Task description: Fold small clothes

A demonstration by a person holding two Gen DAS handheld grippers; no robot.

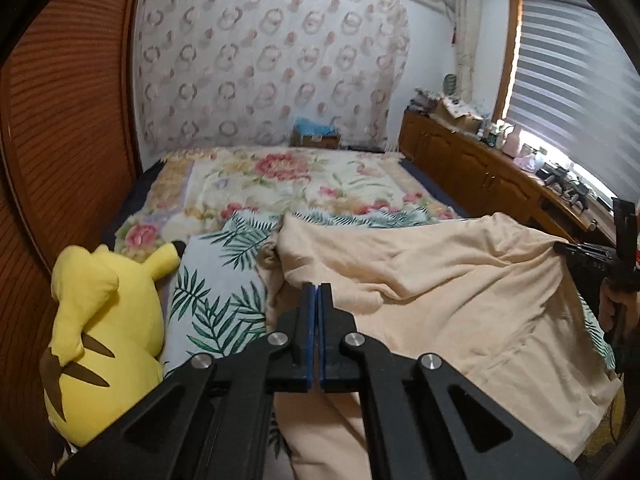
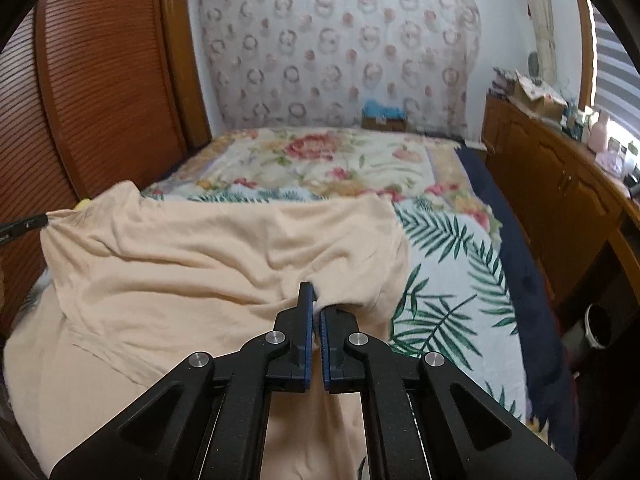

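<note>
Garment (image 1: 440, 280): plain pale peach, no print.
Plush toy (image 1: 100, 320): bright yellow, brown stripes on back, black ear tip.
Sheet (image 2: 452, 280): white-blue ground, green palm fronds.
Blanket (image 1: 288, 184): cream, pink-red flowers, green leaves.
Wall curtain (image 1: 260, 60): whitish lace, pink ring motifs.
Wardrobe (image 2: 100, 80): reddish-brown slats.
Fingers (image 1: 310, 320): black, blue pads.
Blinds (image 1: 572, 60): grey-white stripes.

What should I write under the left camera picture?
Both claws, left claw and right claw, pinch the peach cloth beside a yellow plush.

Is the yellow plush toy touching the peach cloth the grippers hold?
Apart. The left wrist view shows a strip of leaf-print bedding between the plush toy and the peach cloth.
</note>
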